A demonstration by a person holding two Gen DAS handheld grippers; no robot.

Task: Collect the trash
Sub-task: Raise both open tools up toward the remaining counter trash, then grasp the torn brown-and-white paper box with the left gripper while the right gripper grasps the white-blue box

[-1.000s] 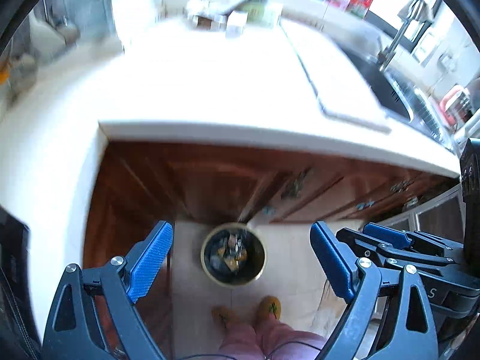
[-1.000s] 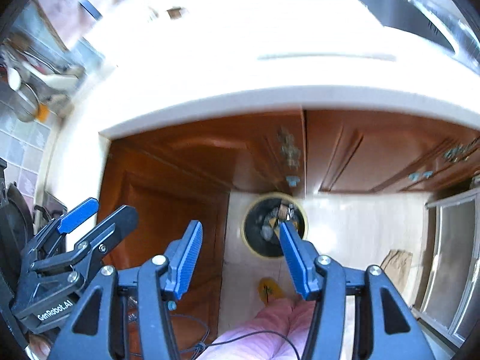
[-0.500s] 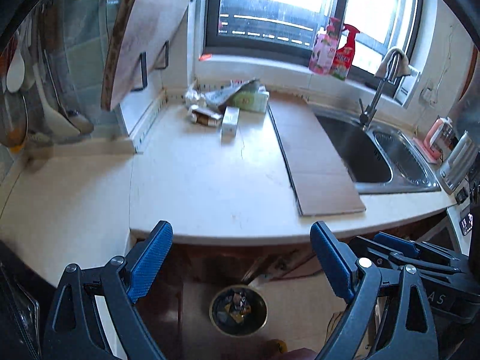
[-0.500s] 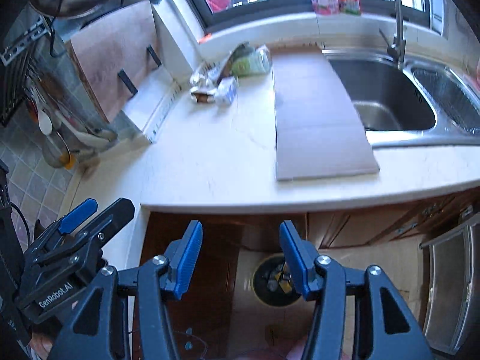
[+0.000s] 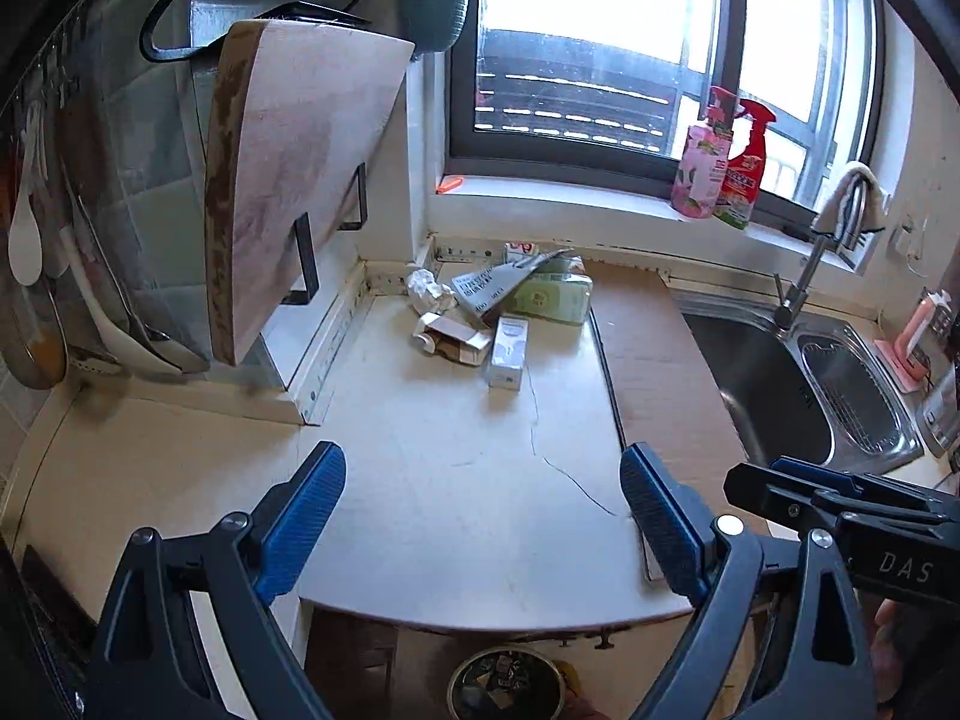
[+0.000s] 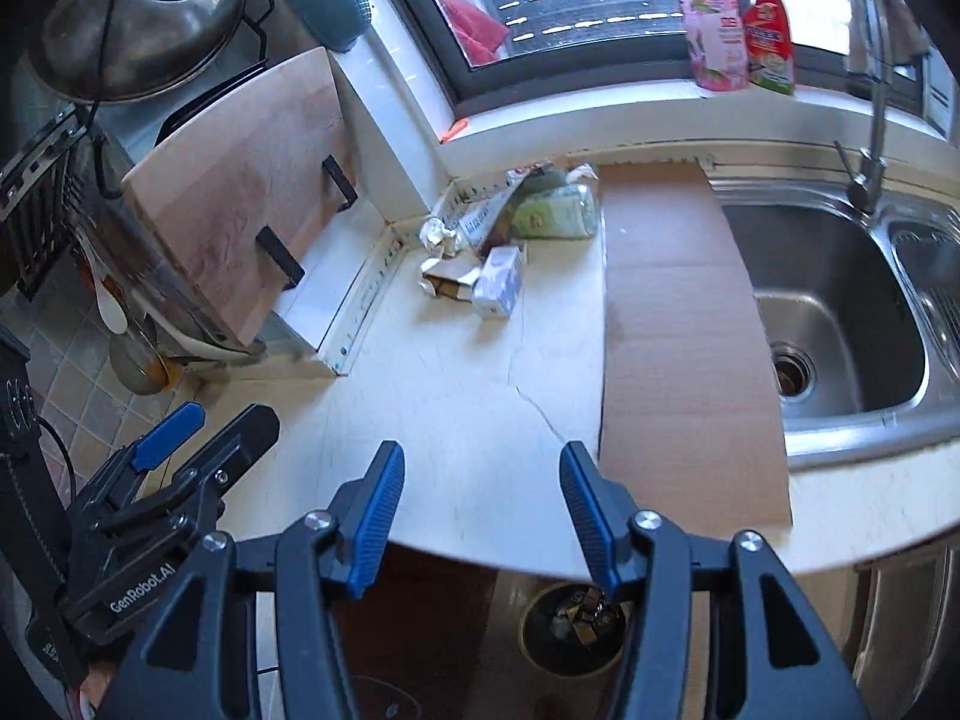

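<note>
My left gripper (image 5: 483,516) spread wide, empty; right gripper (image 6: 477,510) also spread, empty. Both now swinging up from facing trash bin (image 6: 573,624) on floor to facing countertop (image 5: 456,480). Meaning: drop done by my guess, going for next piece. Trash pile (image 5: 498,306) waiting at back corner under window, well apart from tongs: white box (image 5: 509,351), crumpled paper (image 5: 429,291), green pack (image 6: 555,213). Cardboard sheet (image 6: 678,330) lying beside sink (image 6: 834,312).
</note>
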